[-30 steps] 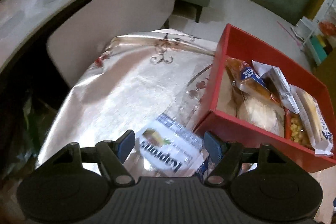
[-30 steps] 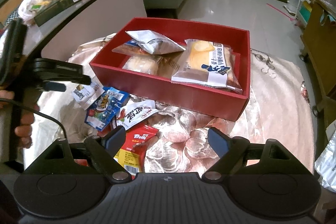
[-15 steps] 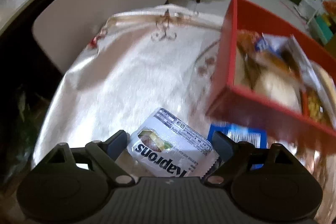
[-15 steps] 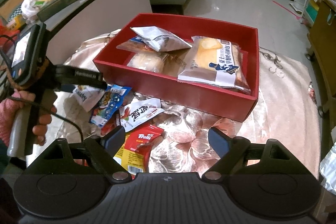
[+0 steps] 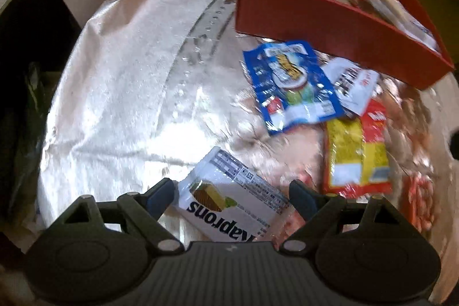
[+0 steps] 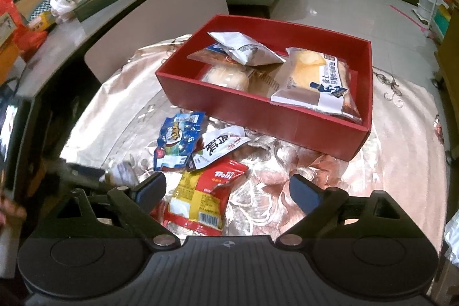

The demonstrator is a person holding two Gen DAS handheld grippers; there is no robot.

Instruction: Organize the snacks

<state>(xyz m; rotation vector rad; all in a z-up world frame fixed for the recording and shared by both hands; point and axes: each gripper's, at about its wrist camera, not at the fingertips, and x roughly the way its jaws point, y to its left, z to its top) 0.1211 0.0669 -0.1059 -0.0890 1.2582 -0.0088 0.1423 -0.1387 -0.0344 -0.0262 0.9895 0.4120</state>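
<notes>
While a white Kaprons wafer packet lies flat on the shiny tablecloth between the spread jaws of the left gripper, untouched by either pad, a broad bare stretch of cloth is left open toward the table's left edge. The right gripper is seen with jaws opening above a red-and-yellow Trolli bag, nothing gripped. A blue packet and a white packet are crowded just beside the near wall of the red box, where bread packs are already stowed.
</notes>
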